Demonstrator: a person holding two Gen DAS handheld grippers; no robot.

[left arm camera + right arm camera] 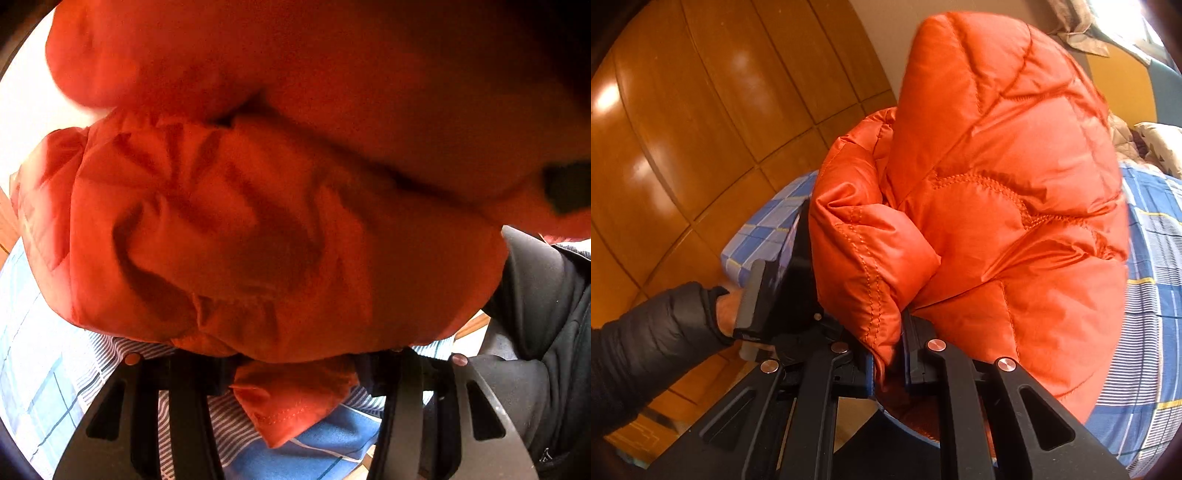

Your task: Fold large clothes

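Orange jacket [997, 206] pinched in both hand-held grippers, left [295, 398] and right [886, 354].

The orange jacket [997, 206] is quilted, slightly glossy synthetic cloth with stitched seams. The checked bed sheet [1156, 280] looks like matt woven cotton. The floor [683, 122] is polished, shiny wood. The fingers [912, 350] are matt black plastic.
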